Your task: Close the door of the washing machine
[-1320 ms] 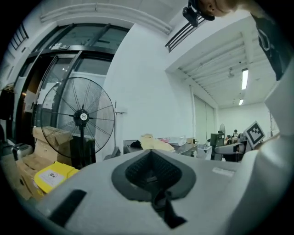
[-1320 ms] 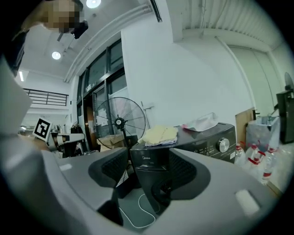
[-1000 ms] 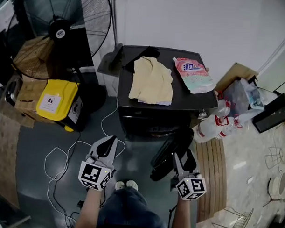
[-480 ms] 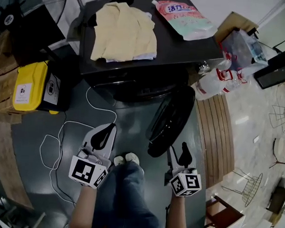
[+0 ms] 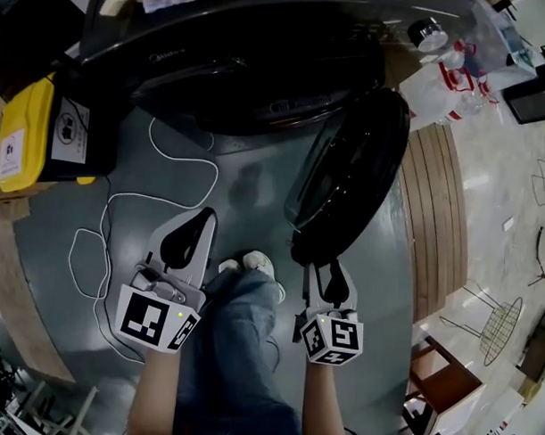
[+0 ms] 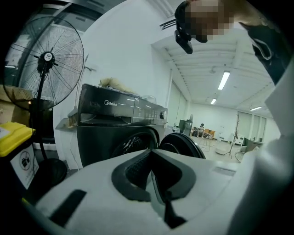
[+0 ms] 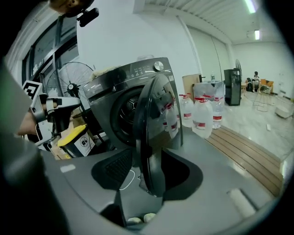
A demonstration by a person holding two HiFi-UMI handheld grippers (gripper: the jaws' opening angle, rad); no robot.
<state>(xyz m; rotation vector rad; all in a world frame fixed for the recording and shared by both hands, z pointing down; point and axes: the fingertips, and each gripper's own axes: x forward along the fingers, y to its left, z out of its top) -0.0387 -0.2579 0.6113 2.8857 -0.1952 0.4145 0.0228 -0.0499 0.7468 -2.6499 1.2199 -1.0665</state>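
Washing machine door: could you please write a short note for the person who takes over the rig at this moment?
Left gripper: shut, empty, held in front of the washing machine.
Right gripper: jaws closing at the free edge of the door. The edge shows between them, but the pads are not pressing on it.
Door: wide open, swung out to the right of the drum opening.
Done: approach only; the door is not closed.
Left: swing the door onto the machine front, probably until it latches.
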